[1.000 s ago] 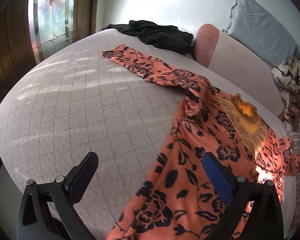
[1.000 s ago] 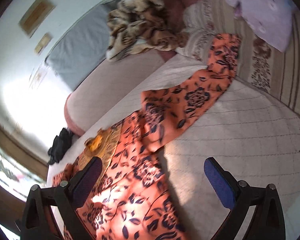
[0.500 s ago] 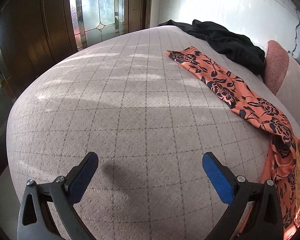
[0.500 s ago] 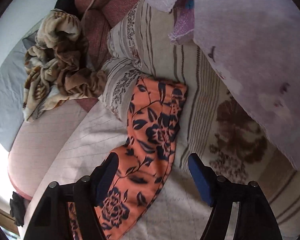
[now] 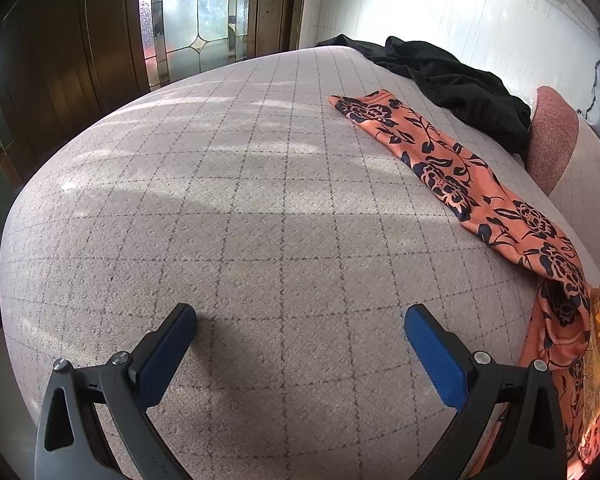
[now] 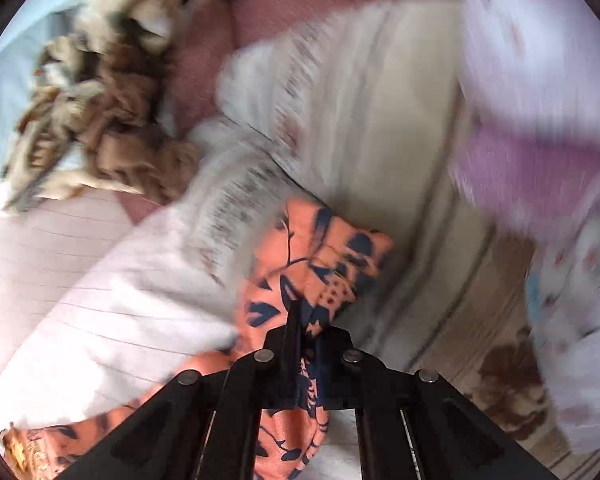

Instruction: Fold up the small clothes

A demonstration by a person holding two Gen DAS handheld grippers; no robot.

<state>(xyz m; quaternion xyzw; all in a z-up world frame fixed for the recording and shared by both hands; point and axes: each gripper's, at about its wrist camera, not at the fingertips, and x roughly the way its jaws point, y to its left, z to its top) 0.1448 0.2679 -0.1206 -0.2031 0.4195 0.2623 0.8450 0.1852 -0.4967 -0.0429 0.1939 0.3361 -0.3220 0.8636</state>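
Bedspread (image 5: 260, 208) under wide left tongs (image 5: 300, 320); right tongs (image 6: 300, 320) pinch orange garment (image 6: 324, 256).

Nothing to read here, folks. No lettering, label, brand or number shows in either view. The patterns are only flowers and grid lines.

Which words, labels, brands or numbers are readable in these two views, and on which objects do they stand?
None: no readable text in either view.
Orange floral garment: flower print only.
Black garment: plain.
Striped pillow: pattern only, too blurred to show any lettering.
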